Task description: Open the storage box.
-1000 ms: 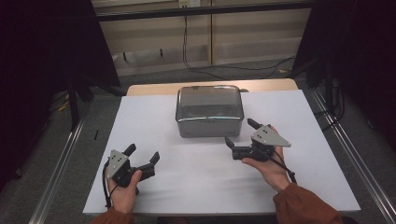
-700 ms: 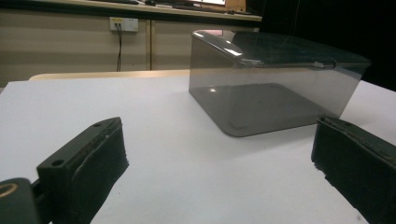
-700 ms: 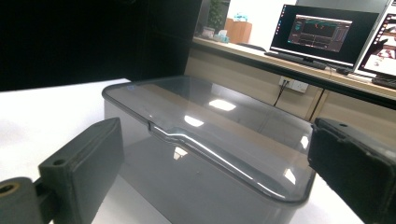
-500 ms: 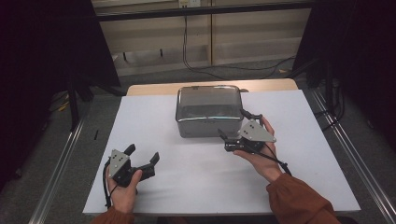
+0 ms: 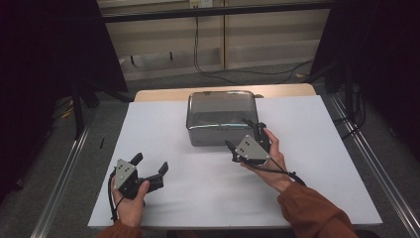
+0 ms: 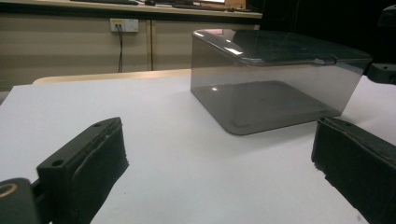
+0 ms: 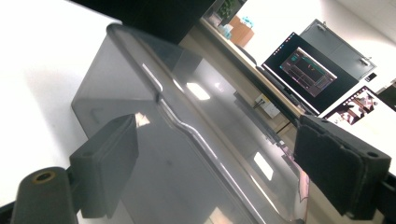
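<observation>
Your right gripper (image 5: 243,133) is the nearer one: it sits at the lower right corner of the box (image 5: 221,116), a smoky clear plastic container with its lid (image 7: 219,126) on, at the upper centre of the high view on the white sheet (image 5: 317,163). In the right gripper view the lid's rim runs diagonally from upper left to lower right between the two jaws. They stand fairly wide, have just been closing, and press on nothing yet. The box's long axis lies left to right in the high view. Your left gripper (image 5: 151,168) rests at lower left, well apart from the box, jaws wide and empty. I judge the lid edge is your target.
</observation>
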